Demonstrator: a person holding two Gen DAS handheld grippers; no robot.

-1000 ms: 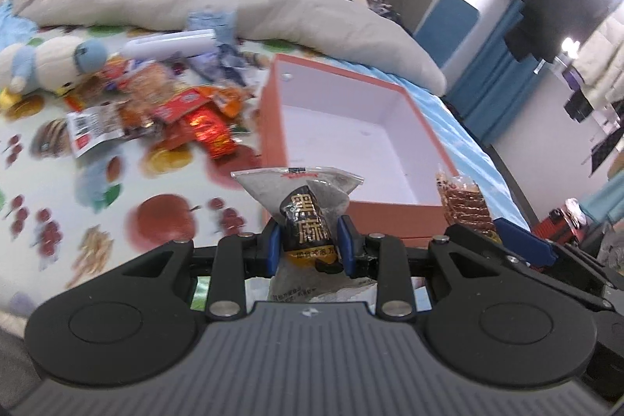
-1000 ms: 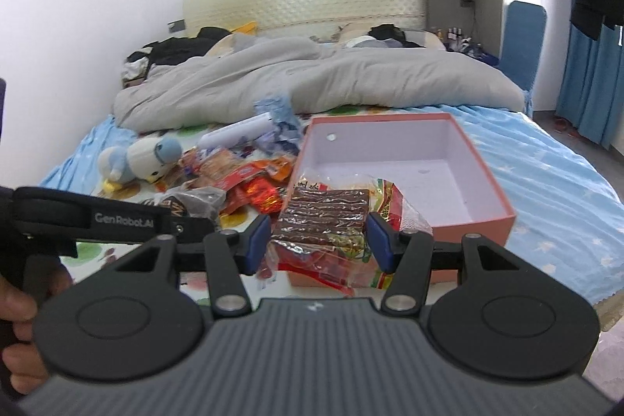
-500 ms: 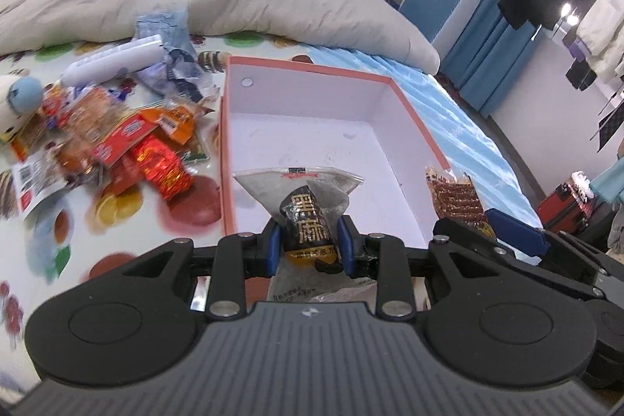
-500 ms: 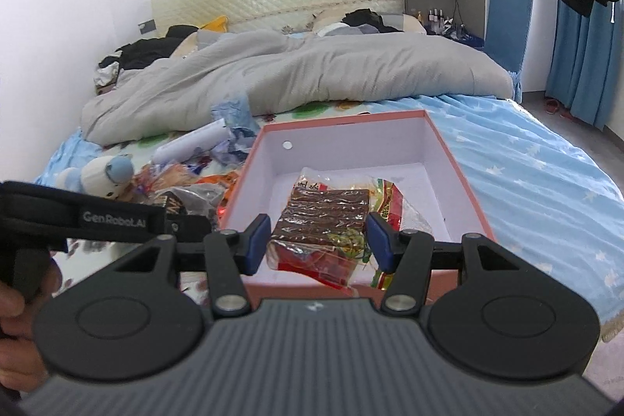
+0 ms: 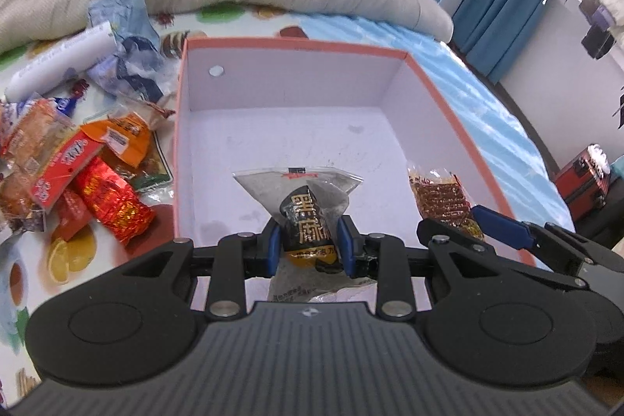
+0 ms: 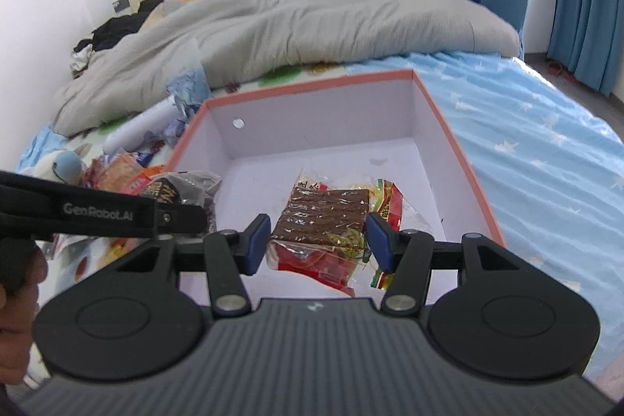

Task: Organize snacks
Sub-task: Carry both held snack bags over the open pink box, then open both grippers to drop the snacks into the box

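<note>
Now both grippers hang over the pink box (image 5: 448,112): left gripper (image 5: 307,247) pinches a grey sesame packet (image 5: 308,205), right gripper (image 6: 318,240) clamps a brown snack pack (image 6: 323,217) (loose snacks (image 5: 89,178) at nine o'clock).

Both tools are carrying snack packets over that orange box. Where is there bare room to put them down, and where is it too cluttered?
The orange box is bare inside: its whole white floor, bordered by its four walls, is free. Right of the box, the blue starred sheet lies bare too. It is crowded left of the box, where the snack pile and a white tube cover the fruit-print cloth.
</note>
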